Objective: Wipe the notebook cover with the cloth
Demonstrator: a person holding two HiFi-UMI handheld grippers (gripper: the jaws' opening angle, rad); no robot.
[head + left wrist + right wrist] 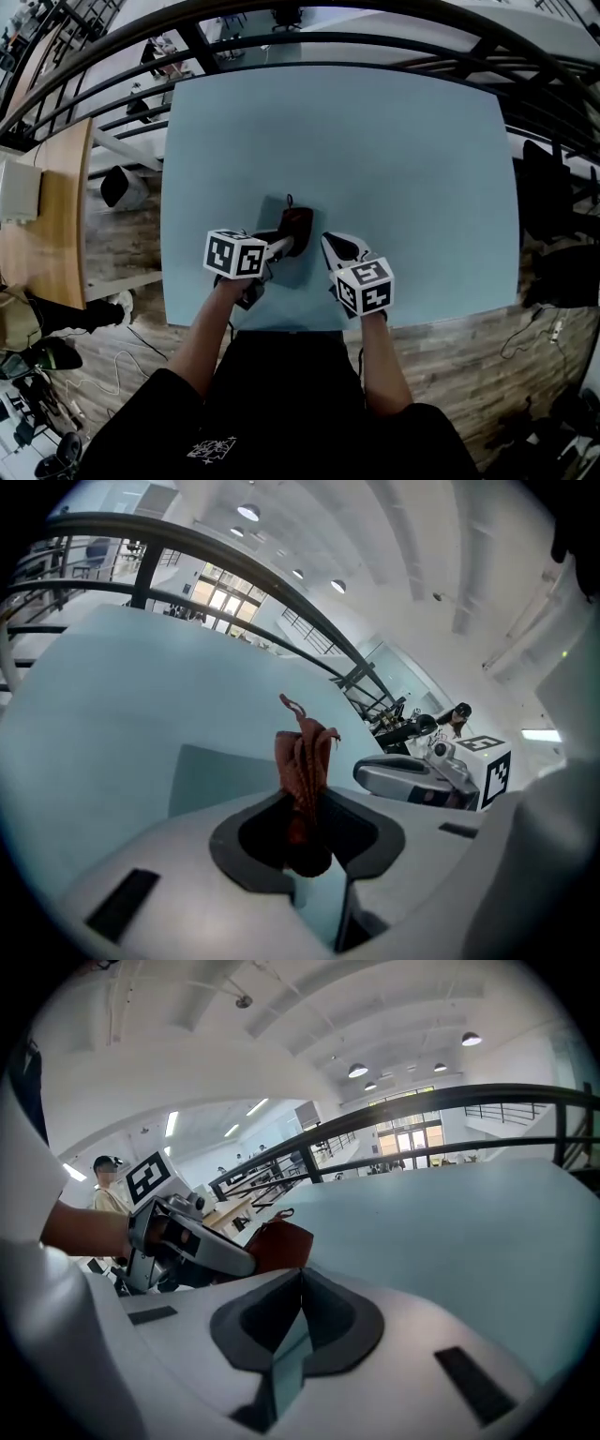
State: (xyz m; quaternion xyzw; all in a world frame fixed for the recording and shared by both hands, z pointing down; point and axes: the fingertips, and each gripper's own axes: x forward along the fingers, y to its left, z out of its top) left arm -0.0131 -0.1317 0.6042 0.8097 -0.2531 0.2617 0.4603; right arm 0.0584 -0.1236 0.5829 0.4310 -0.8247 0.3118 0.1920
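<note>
A dark red cloth (296, 225) is bunched between the jaws of my left gripper (294, 246), which is shut on it. In the left gripper view the cloth (302, 761) sticks up from the jaws above the teal notebook (220, 782). The notebook (272, 214) lies flat on the pale blue table (403, 159), near its front edge, with the cloth over its right part. My right gripper (338, 249) is just right of the notebook, shut with nothing in it. The right gripper view shows its fingertips (300, 1275) meeting, with the cloth (279, 1243) and the left gripper (192, 1241) to the left.
The table's front edge (281, 328) is just under both grippers. A dark railing (375, 47) runs behind the table. A wooden desk (56, 216) stands to the left, and cables lie on the wood floor (525, 347).
</note>
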